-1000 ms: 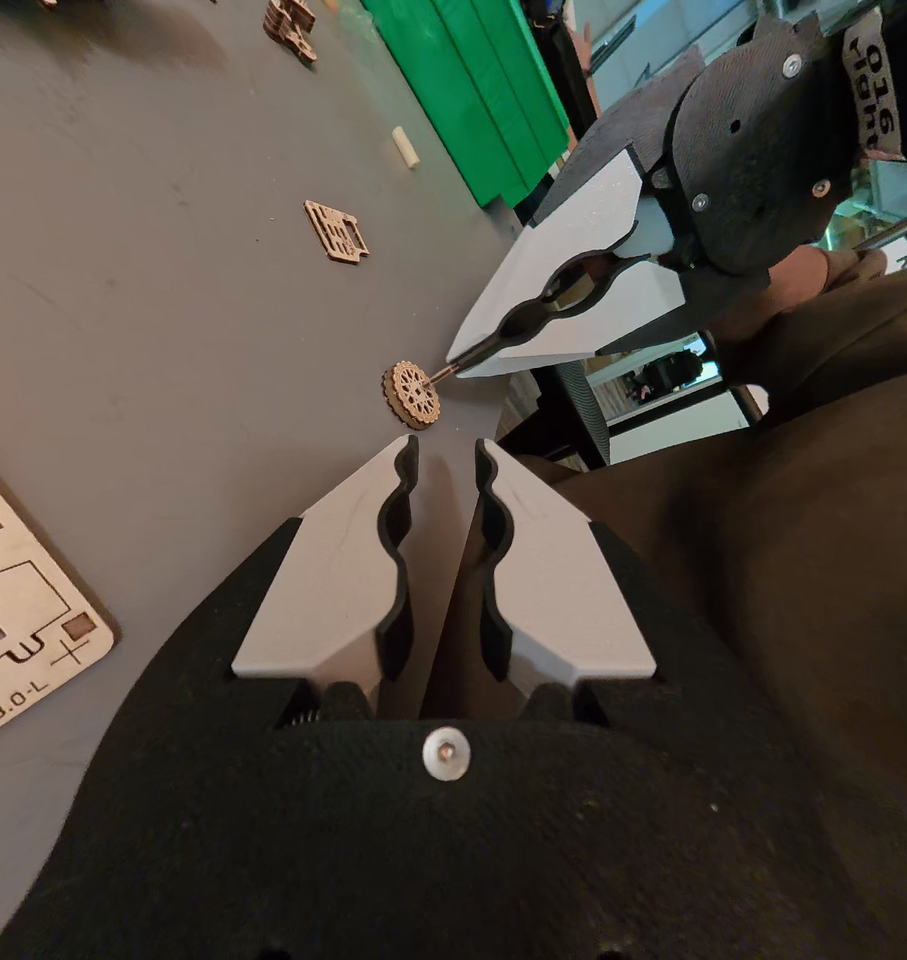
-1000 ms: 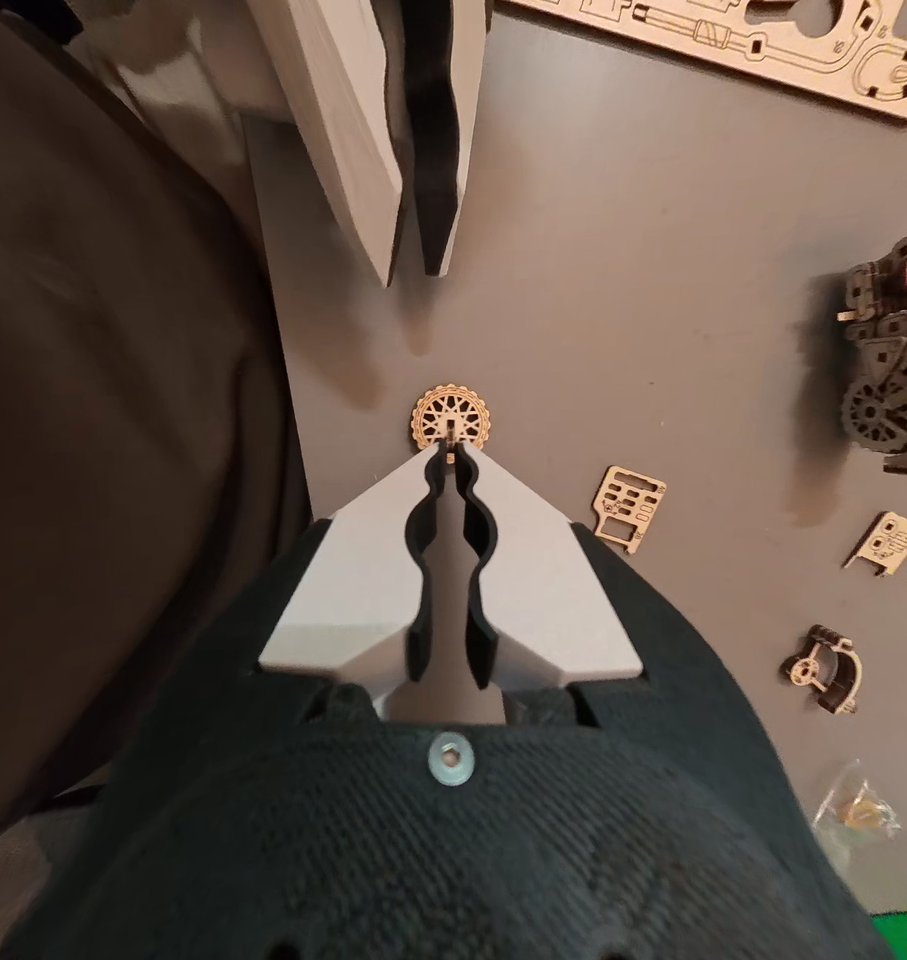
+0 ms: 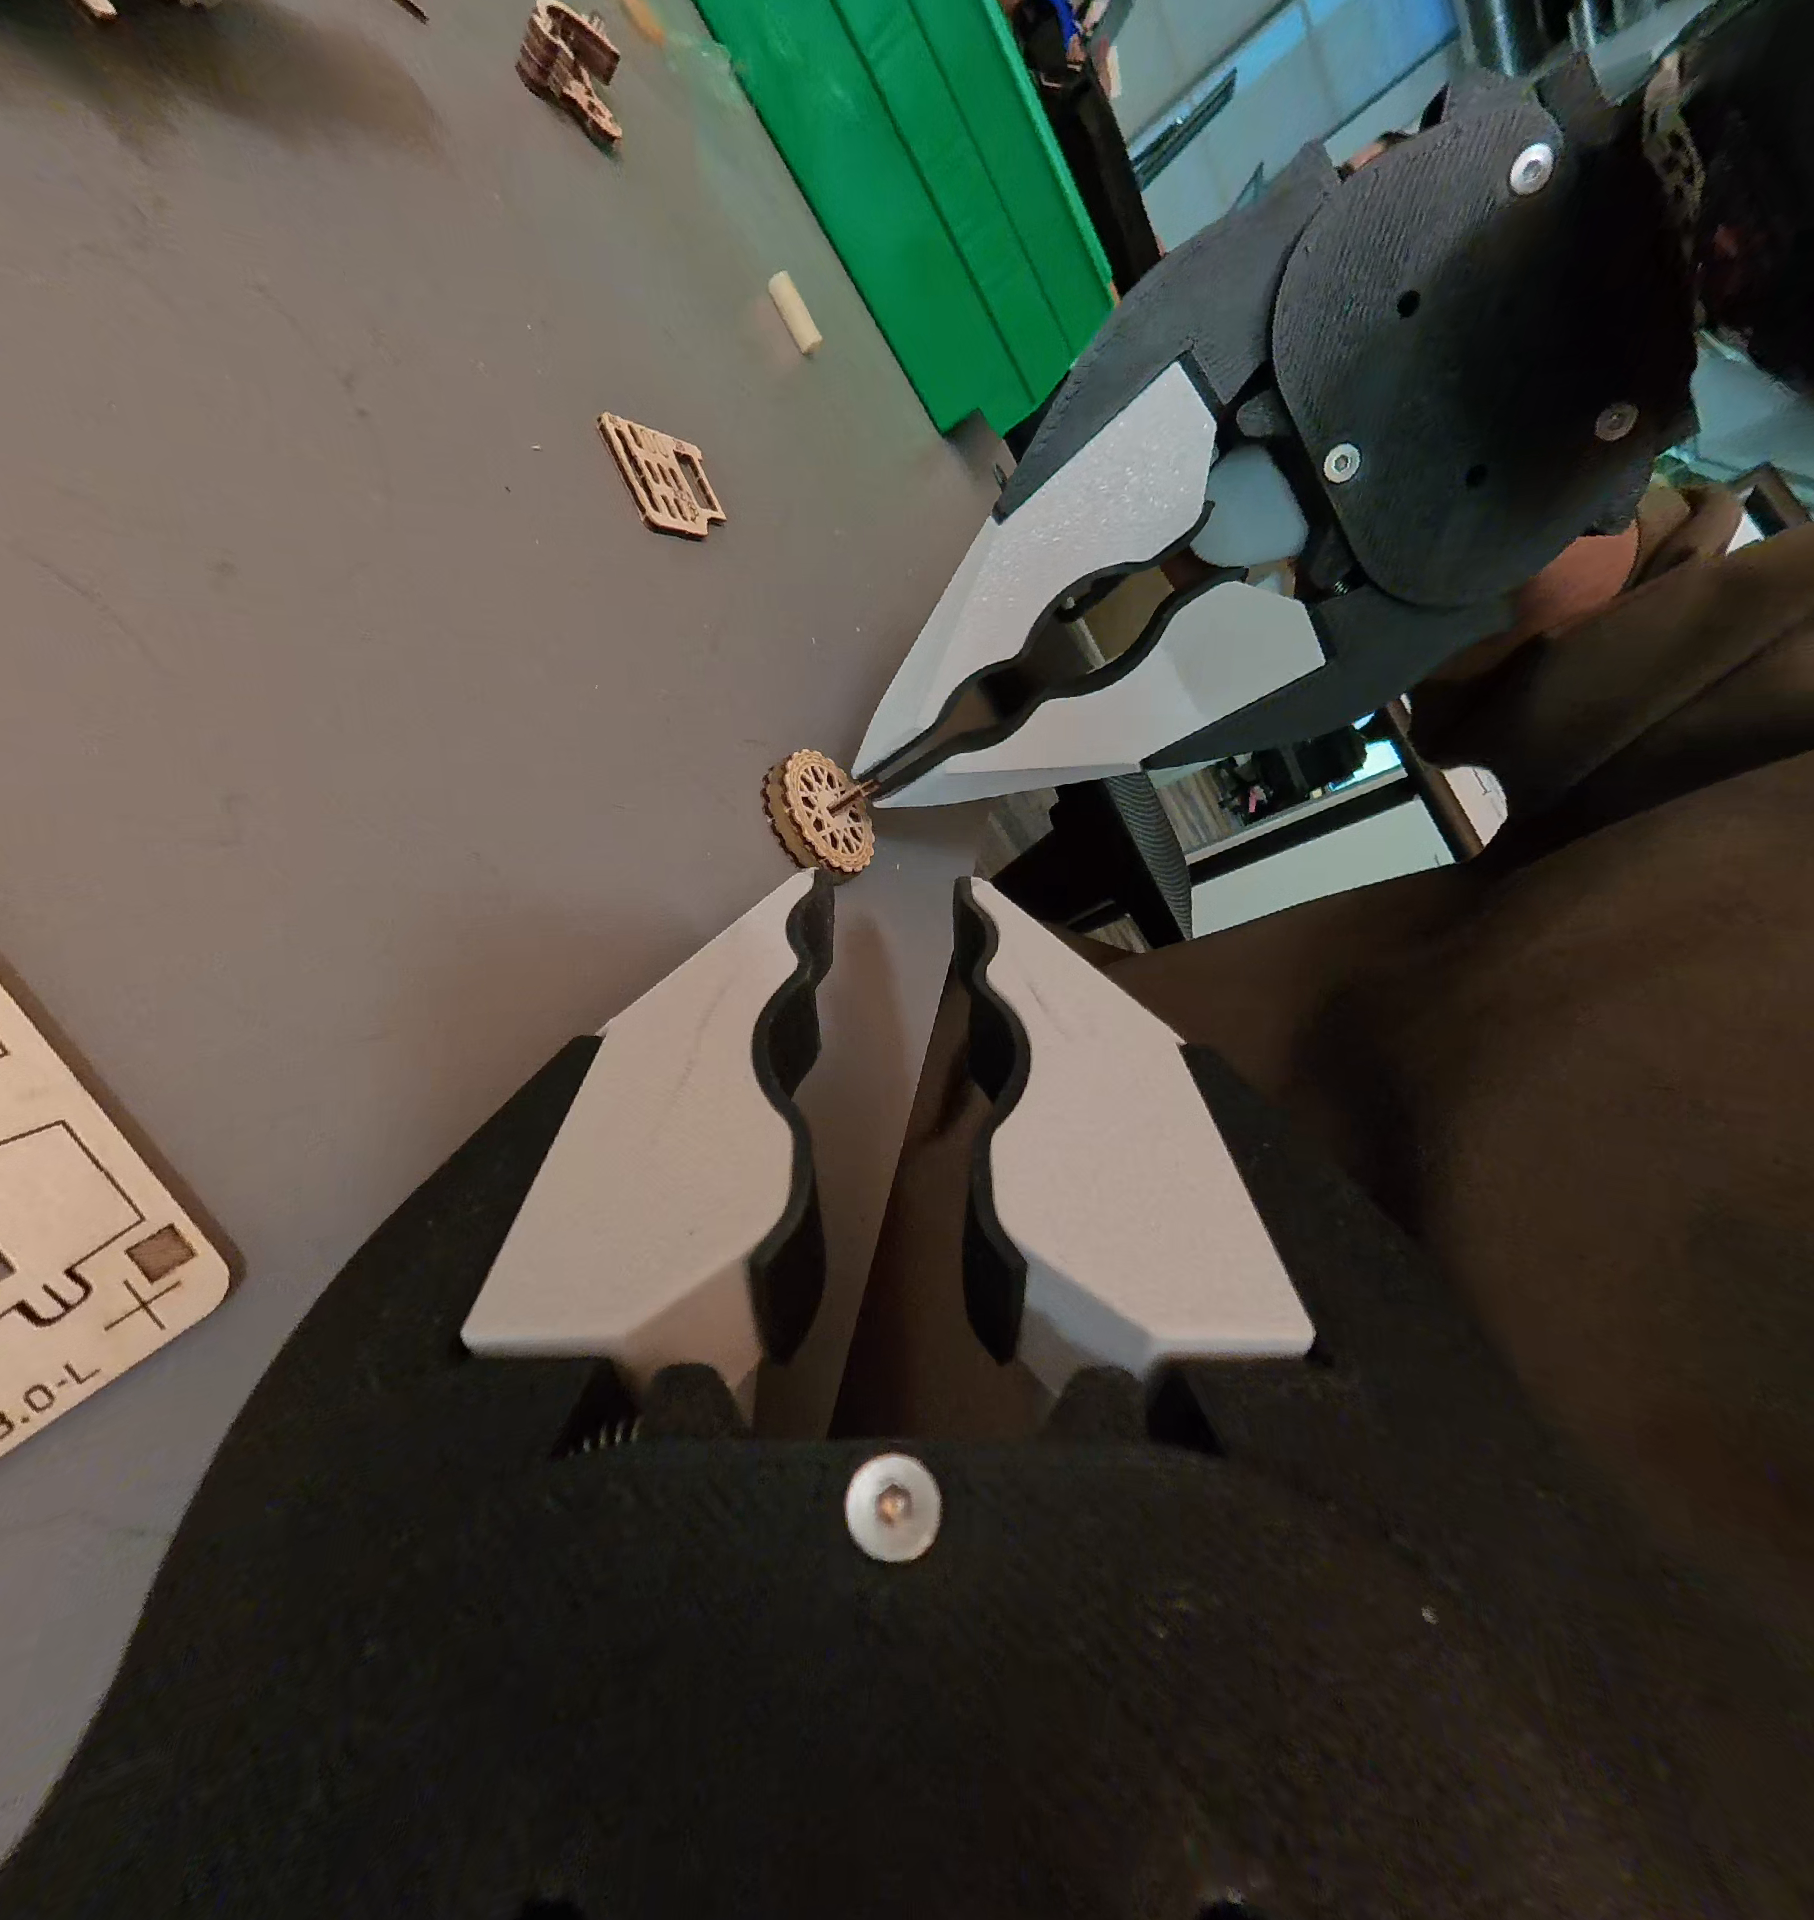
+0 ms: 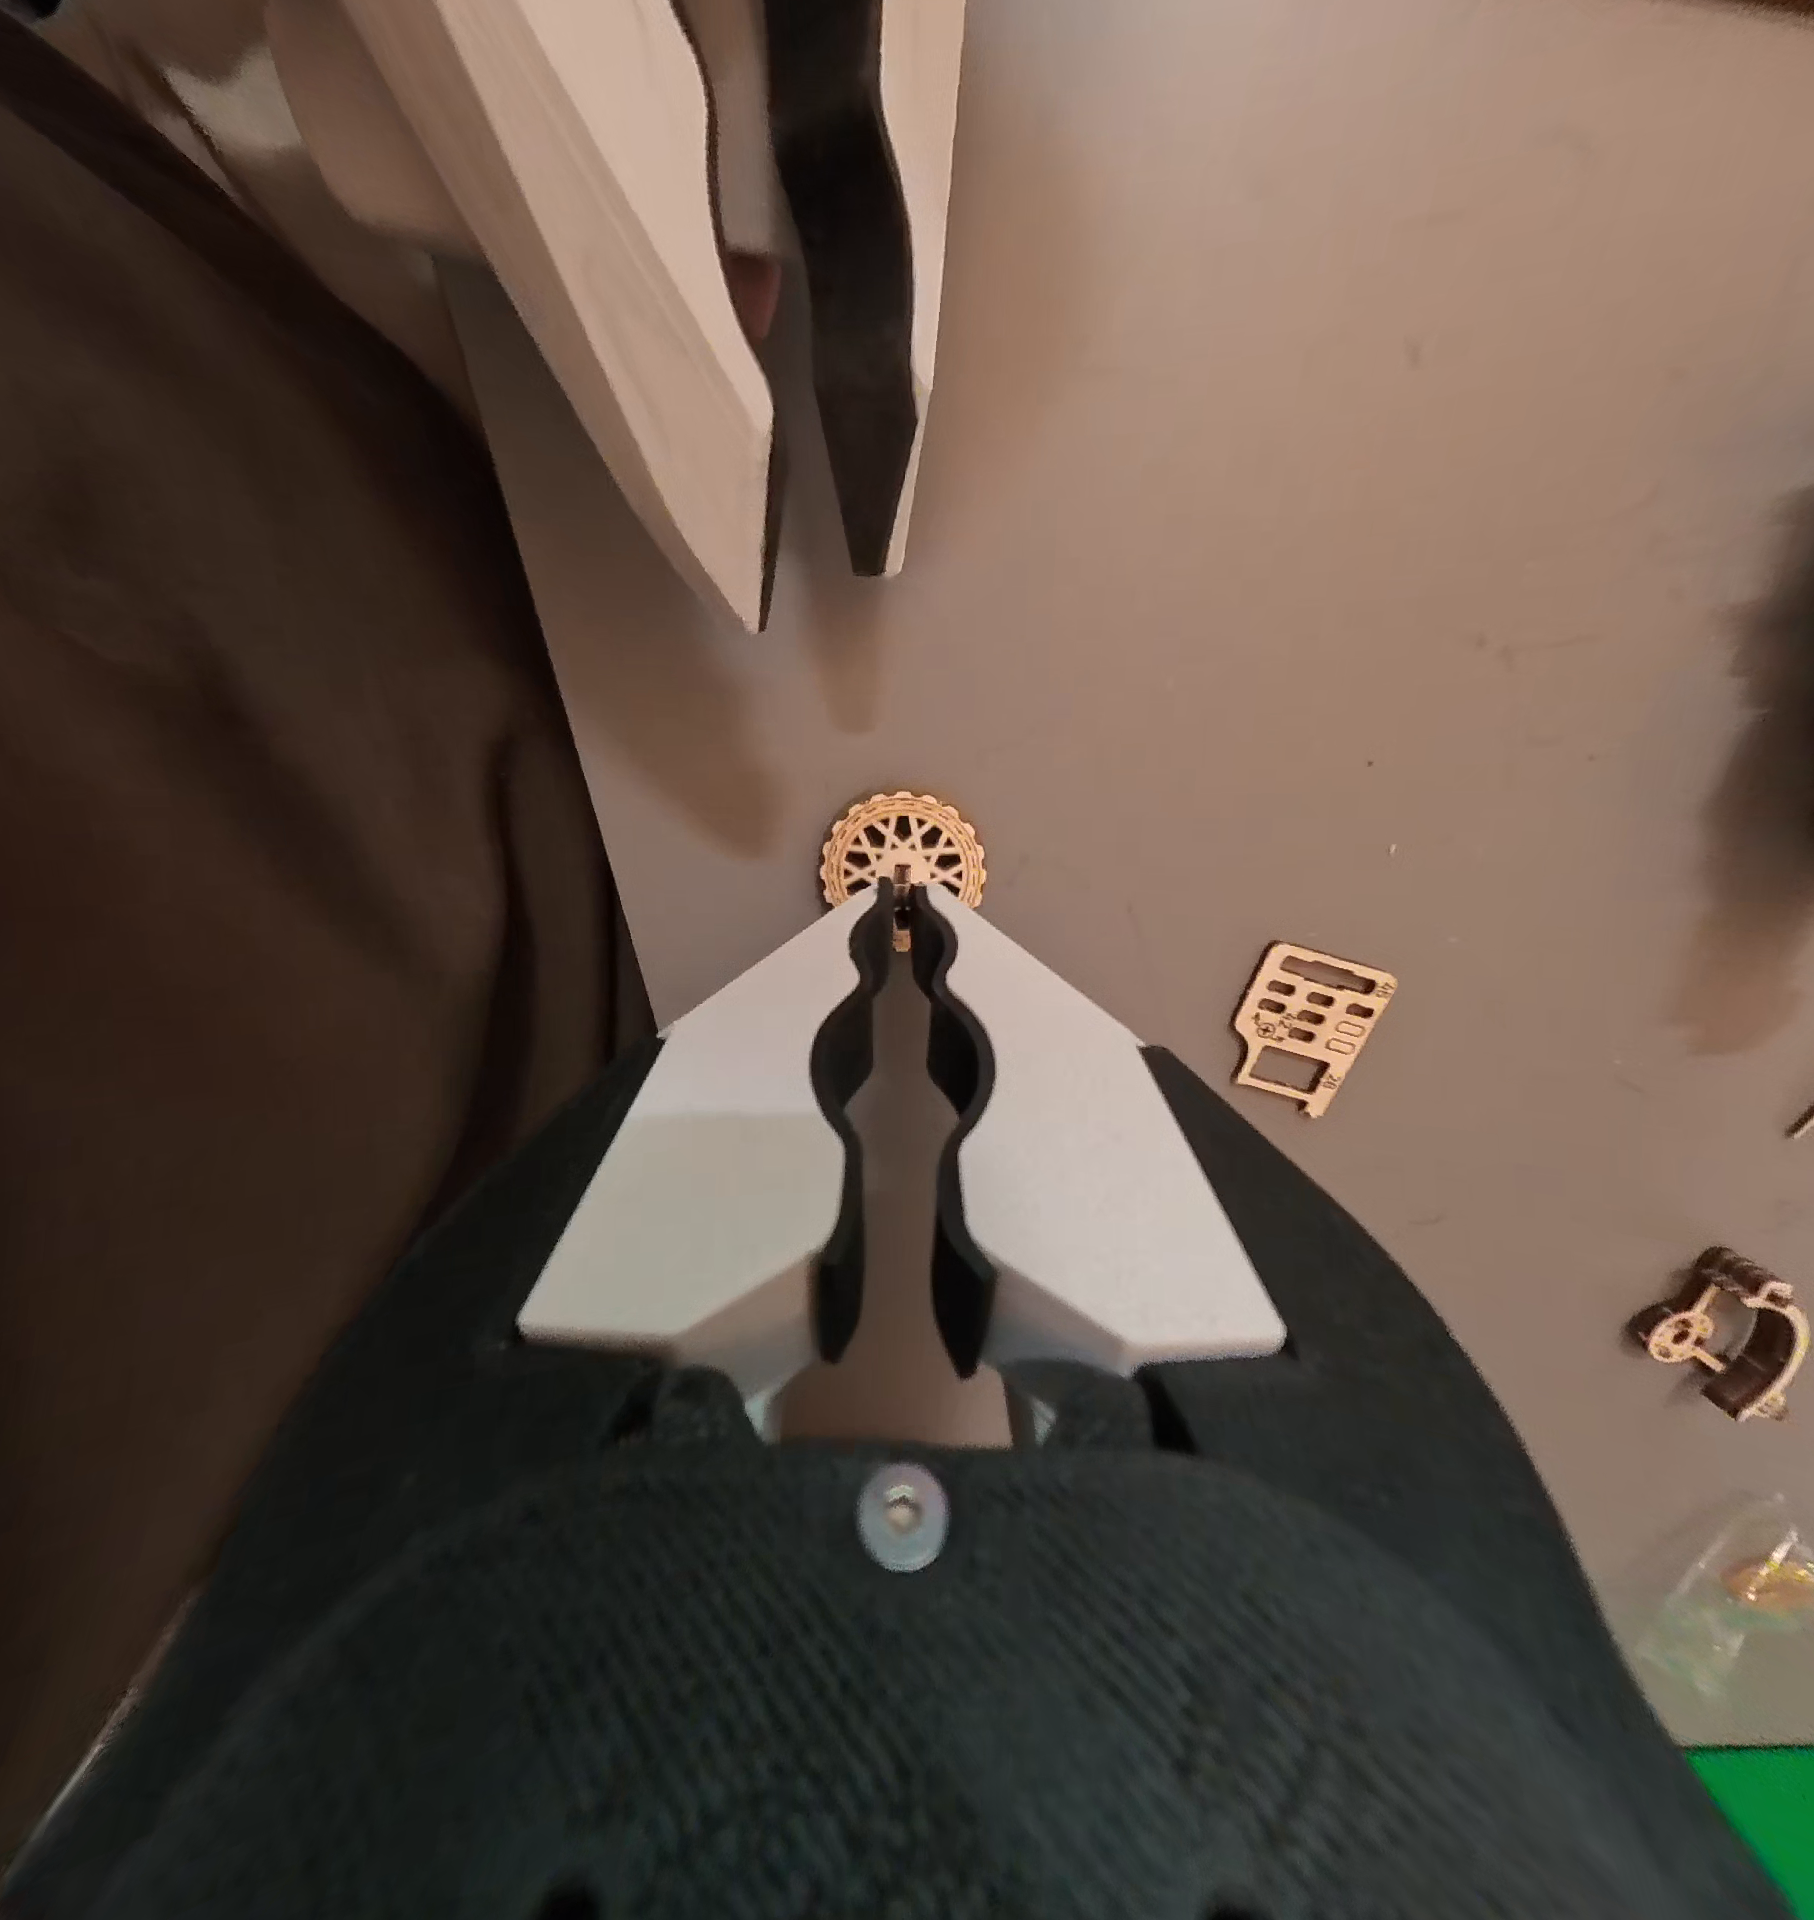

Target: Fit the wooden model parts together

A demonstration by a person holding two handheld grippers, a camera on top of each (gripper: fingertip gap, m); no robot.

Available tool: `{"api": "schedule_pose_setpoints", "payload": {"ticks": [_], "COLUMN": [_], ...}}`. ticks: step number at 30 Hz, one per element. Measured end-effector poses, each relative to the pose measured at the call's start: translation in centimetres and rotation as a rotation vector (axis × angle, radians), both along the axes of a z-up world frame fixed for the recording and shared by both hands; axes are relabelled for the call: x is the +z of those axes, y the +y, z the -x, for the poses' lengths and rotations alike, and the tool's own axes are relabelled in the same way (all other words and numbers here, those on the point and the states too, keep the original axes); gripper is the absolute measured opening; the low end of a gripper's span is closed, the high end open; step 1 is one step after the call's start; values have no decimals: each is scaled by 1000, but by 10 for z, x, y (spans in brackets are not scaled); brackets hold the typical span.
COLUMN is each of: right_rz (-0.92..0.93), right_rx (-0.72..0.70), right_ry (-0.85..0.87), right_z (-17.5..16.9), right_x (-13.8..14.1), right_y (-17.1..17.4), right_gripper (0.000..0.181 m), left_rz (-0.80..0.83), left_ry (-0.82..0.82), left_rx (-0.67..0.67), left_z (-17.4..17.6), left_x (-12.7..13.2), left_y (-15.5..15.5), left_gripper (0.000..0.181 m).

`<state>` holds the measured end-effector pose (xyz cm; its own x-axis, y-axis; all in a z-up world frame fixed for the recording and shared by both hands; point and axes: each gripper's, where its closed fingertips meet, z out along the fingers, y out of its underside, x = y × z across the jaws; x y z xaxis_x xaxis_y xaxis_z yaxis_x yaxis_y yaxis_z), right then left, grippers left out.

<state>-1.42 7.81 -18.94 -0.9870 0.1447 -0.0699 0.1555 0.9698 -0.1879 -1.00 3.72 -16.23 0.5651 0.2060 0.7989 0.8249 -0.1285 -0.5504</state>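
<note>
Your right gripper (image 4: 900,916) is clamped on a thin wooden pin (image 4: 899,935) whose tip sits at the hub of the spoked wooden wheel (image 3: 818,823) — the wheel lies flat near the edge of the grey table (image 3: 311,644). Your left gripper (image 3: 887,894) hangs just beside the wheel, jaws apart, holding nothing.

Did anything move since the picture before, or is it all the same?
Hardly anything. The left gripper crept closer to the wooden wheel, jaws open as before. The right gripper still pinches the little peg at the wheel's middle. The other wooden pieces on the grey table stayed put.
</note>
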Motion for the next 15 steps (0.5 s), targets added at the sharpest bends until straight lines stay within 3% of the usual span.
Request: {"api": "schedule_pose_setpoints", "payload": {"ticks": [15], "right_rz": [-31], "right_rx": [-7], "right_ry": [4], "right_z": [-1], "right_x": [-1], "right_y": [0], "right_gripper": [1], "left_rz": [6], "left_ry": [7], "left_rx": [-4], "left_z": [-1], "left_x": [-1], "left_y": [0], "left_gripper": [21]}}
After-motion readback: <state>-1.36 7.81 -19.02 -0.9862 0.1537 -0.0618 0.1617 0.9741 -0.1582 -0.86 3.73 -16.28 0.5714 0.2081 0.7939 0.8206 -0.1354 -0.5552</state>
